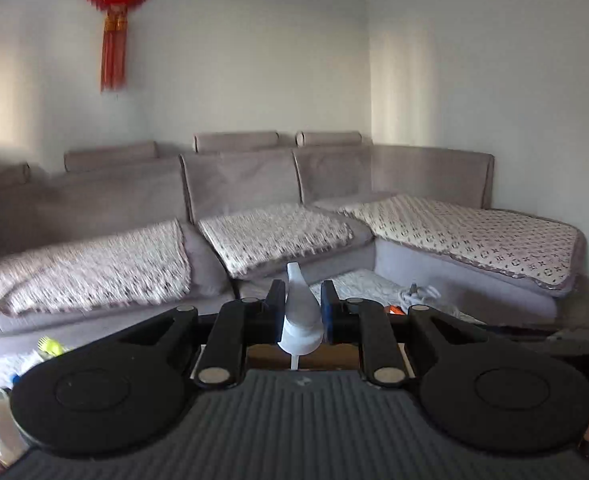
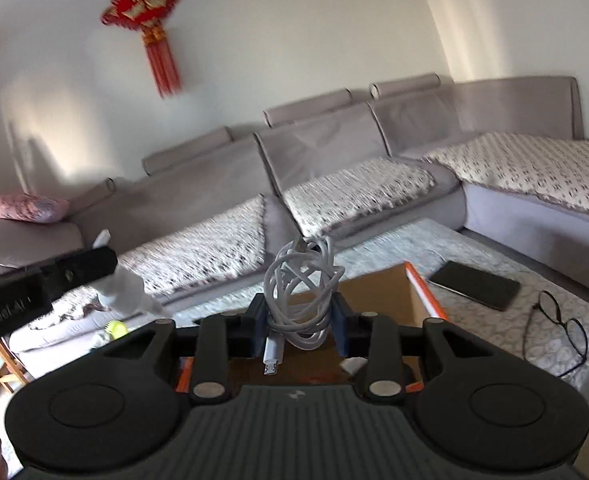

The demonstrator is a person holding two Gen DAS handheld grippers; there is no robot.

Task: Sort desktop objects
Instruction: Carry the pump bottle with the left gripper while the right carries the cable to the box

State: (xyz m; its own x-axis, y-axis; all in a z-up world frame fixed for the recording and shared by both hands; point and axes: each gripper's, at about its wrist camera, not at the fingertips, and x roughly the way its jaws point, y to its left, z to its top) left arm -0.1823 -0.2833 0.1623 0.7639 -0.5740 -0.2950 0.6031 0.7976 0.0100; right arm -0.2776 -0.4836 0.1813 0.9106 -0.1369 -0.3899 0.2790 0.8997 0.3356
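Above a cardboard box on the cloth-covered desk, the right tool is clamped on a coiled white cable, its plug hanging down. Left of it, the left tool grips a white plastic piece held upright. Beside the box lie a dark phone and black glasses; a grey sofa fills the background.

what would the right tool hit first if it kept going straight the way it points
Probably the far wall of the cardboard box, just beyond the right tool and its white cable bundle; past that the sofa. Depth is unclear.
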